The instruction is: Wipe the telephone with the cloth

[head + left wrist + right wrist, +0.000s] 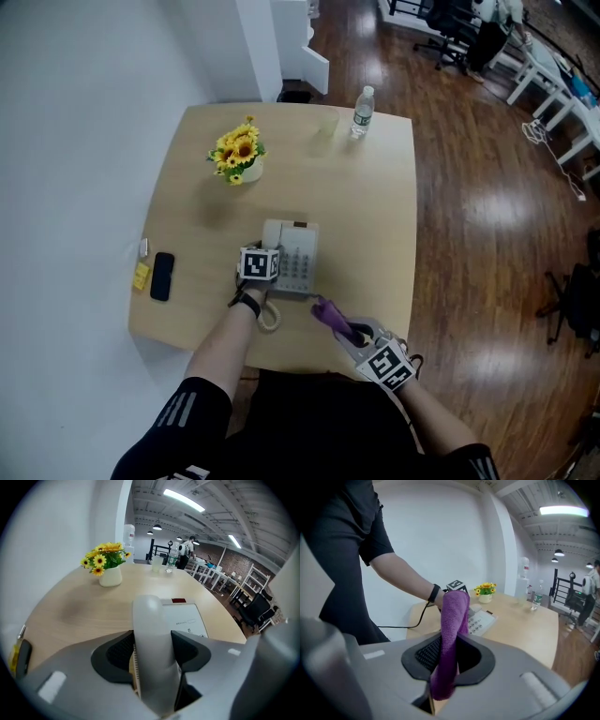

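Observation:
A pale grey desk telephone (298,260) sits near the front of the wooden table (375,216). My left gripper (270,242) reaches over the phone's left side. In the left gripper view its jaws (152,651) are shut on the handset (151,630), whose rounded end sticks out past them, with the phone base (185,618) beyond. My right gripper (352,334) hovers at the table's front edge, shut on a purple cloth (328,314). In the right gripper view the cloth (452,634) stands up from between the jaws (447,656), and the telephone (480,620) lies behind it.
A white pot of yellow flowers (241,157) stands at the back left, a water bottle (362,111) at the far edge. A black mobile phone (162,276) and a yellow item (141,276) lie at the left edge. The coiled cord (270,317) hangs near the front.

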A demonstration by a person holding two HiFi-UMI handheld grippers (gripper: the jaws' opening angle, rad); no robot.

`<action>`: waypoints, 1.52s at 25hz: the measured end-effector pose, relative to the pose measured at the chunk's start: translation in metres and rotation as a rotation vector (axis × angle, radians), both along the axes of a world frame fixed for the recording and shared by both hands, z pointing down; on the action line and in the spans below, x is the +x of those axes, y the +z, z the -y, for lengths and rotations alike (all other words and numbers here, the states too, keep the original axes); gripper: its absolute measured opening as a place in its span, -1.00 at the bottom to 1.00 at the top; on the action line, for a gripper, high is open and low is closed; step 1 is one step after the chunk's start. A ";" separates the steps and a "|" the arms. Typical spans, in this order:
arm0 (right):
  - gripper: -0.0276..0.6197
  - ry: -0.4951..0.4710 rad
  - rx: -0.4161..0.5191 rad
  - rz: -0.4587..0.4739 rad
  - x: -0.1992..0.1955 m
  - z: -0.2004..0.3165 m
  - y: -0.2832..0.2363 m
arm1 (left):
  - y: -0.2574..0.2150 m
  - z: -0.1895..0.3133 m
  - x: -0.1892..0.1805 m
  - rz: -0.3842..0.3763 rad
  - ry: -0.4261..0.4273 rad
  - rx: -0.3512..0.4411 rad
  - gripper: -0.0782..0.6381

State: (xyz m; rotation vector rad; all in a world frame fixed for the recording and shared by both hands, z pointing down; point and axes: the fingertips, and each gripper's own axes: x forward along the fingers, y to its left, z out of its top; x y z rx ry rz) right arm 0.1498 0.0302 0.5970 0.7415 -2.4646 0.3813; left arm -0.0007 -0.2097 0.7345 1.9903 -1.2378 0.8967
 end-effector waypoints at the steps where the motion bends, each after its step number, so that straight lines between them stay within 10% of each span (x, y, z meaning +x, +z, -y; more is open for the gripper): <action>1: -0.72 -0.006 0.001 0.009 0.005 -0.001 -0.002 | -0.002 0.000 -0.002 -0.022 -0.012 -0.003 -0.12; 13: -0.72 0.009 0.119 0.160 0.033 0.057 -0.077 | -0.135 -0.051 0.007 -0.442 -0.025 0.170 -0.18; 21: -0.72 -0.070 0.437 0.018 -0.047 0.113 -0.189 | -0.247 -0.110 0.015 -0.648 0.151 0.262 -0.18; 28: -0.72 -0.196 0.602 -0.275 -0.133 0.129 -0.199 | -0.279 -0.128 -0.003 -0.643 0.282 0.290 -0.18; 38: -0.73 -0.286 0.509 -0.261 -0.175 0.076 -0.179 | -0.283 -0.130 -0.034 -0.750 0.332 0.263 -0.18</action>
